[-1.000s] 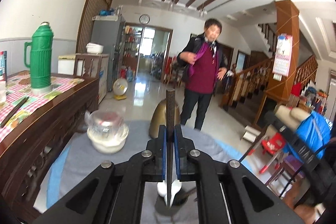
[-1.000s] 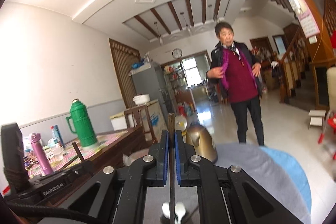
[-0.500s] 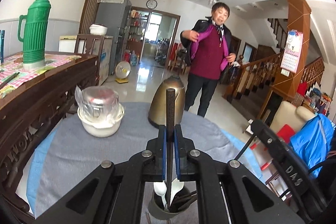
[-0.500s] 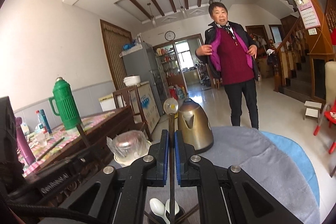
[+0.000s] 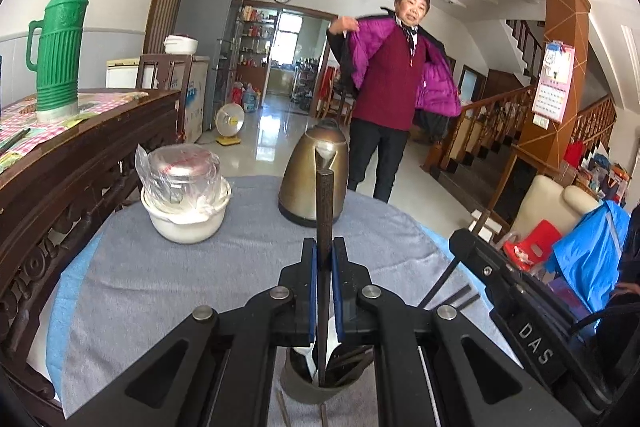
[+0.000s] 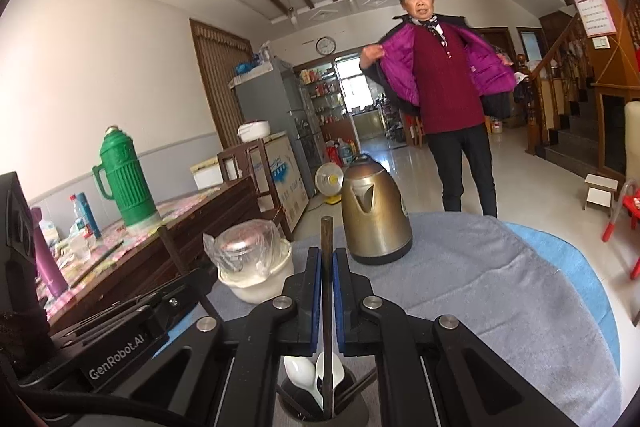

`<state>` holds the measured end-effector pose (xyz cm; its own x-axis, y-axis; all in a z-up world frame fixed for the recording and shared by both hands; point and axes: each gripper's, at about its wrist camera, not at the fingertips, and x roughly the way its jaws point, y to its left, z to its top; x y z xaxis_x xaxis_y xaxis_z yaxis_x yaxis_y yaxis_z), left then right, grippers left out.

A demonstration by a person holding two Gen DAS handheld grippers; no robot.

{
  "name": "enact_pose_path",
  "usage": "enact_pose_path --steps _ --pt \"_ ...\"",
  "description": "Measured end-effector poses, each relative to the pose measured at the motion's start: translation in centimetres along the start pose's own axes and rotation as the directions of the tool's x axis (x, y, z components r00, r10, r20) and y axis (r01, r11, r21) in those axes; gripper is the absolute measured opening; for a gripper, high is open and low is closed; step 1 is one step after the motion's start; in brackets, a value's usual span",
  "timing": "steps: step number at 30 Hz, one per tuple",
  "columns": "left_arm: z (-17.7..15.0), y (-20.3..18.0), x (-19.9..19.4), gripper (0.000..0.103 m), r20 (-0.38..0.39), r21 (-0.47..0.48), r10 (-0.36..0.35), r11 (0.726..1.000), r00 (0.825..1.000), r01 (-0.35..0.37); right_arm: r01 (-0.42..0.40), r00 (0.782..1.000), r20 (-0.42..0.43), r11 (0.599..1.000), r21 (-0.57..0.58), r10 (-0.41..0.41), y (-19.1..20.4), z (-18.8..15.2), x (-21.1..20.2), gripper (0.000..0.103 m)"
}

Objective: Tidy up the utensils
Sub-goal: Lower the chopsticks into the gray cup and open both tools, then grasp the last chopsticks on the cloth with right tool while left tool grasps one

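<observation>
My left gripper (image 5: 324,259) is shut on a dark chopstick (image 5: 324,211) held upright, its lower end inside a grey utensil holder (image 5: 316,389) that stands on the grey cloth. My right gripper (image 6: 327,269) is shut on another dark chopstick (image 6: 327,247), its lower end in the same holder (image 6: 324,411). White spoons (image 6: 302,373) and other dark chopsticks stand in the holder. The right gripper's body shows at the right of the left wrist view (image 5: 532,331); the left gripper's body shows at the left of the right wrist view (image 6: 116,339).
On the round table's grey cloth (image 5: 168,279) stand a white bowl with a bagged metal tin (image 5: 186,203) and a brass kettle (image 5: 312,179). A wooden sideboard (image 5: 60,163) with a green thermos (image 5: 58,47) is at the left. A person (image 5: 394,83) stands beyond the table.
Both grippers have tilted down and lowered, so the holder and table fill more of the views. Both chopsticks now reach into the holder. The person has opened her jacket.
</observation>
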<state>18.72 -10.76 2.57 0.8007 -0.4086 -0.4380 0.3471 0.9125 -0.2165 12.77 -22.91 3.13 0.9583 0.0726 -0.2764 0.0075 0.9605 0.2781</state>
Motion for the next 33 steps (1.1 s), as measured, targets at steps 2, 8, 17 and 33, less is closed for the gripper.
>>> enact_pose_path --steps 2,8,17,33 --pt "-0.2 0.1 0.0 0.007 -0.019 0.002 0.001 1.000 1.000 -0.001 -0.007 1.000 -0.021 1.000 0.000 0.007 -0.1 -0.1 0.0 0.006" --pt "-0.9 0.9 -0.4 0.007 -0.069 0.009 -0.022 1.000 0.997 0.023 -0.053 0.990 -0.126 0.998 0.033 0.057 -1.0 -0.6 0.8 0.007" --pt "-1.7 2.4 -2.4 0.029 -0.101 0.016 -0.070 0.997 0.992 0.072 -0.083 0.964 -0.239 0.988 0.127 0.112 -2.0 -0.9 1.2 0.010" --pt "-9.8 5.6 -6.1 0.039 -0.252 0.038 0.074 0.997 0.965 -0.066 -0.123 0.943 -0.274 0.963 0.241 0.189 -4.7 -4.4 -4.4 0.015"
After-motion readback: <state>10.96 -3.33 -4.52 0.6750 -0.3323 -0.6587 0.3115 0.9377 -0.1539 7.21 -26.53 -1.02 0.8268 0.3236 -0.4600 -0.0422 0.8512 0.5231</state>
